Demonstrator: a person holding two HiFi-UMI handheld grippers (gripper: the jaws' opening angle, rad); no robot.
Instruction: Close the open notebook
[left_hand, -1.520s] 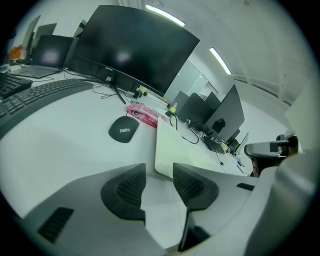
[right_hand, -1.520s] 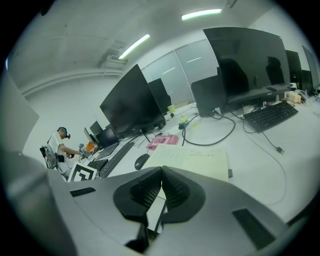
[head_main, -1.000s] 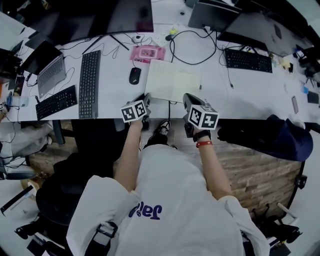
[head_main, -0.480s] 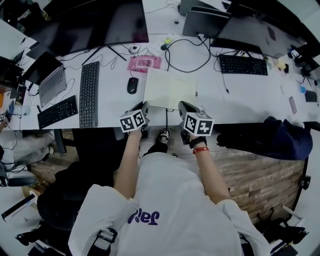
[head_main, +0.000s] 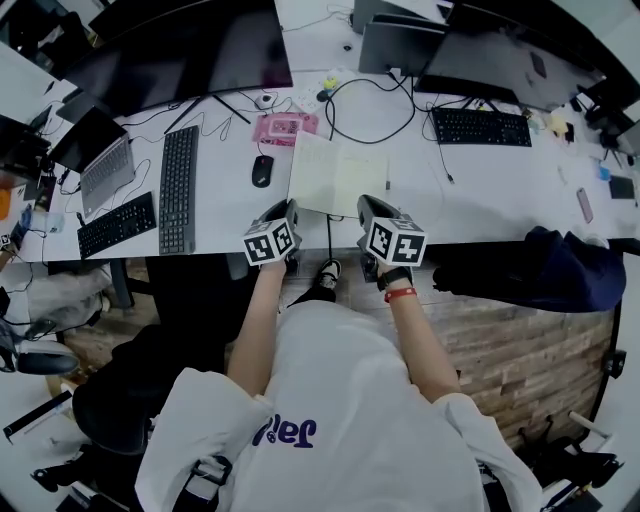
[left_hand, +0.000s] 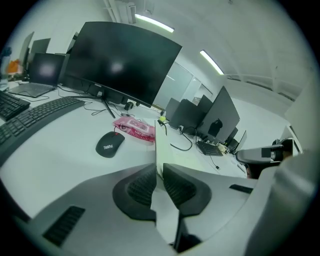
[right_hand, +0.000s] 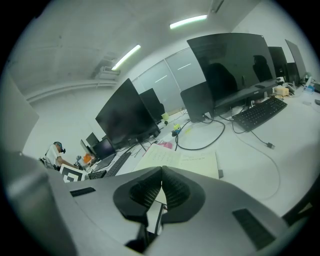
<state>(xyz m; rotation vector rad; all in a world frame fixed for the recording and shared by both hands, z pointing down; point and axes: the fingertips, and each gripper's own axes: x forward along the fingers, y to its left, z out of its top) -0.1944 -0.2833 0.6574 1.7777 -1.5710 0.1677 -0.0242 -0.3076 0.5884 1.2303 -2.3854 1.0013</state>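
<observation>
The open notebook (head_main: 338, 175) lies with pale pages up near the white desk's (head_main: 220, 200) front edge, in front of the person. My left gripper (head_main: 290, 208) is at its near left corner. In the left gripper view the notebook's (left_hand: 185, 155) left edge runs into the narrow gap of the left gripper (left_hand: 159, 172), whose jaws are closing; I cannot see the pads pressing on it. My right gripper (head_main: 368, 205) hovers at the near right corner. In the right gripper view the right gripper (right_hand: 162, 175) is shut with nothing between its jaws, and the notebook (right_hand: 180, 159) lies just beyond.
A black mouse (head_main: 261, 170) and a pink packet (head_main: 285, 126) lie left of and behind the notebook. A black keyboard (head_main: 178, 175), a laptop (head_main: 100, 150) and a big monitor (head_main: 180, 50) stand to the left. A looped black cable (head_main: 375, 100) and another keyboard (head_main: 480, 127) are behind right.
The left gripper has lifted a little at the notebook's near left corner. The right gripper has kept its place. The notebook lies open as before.
</observation>
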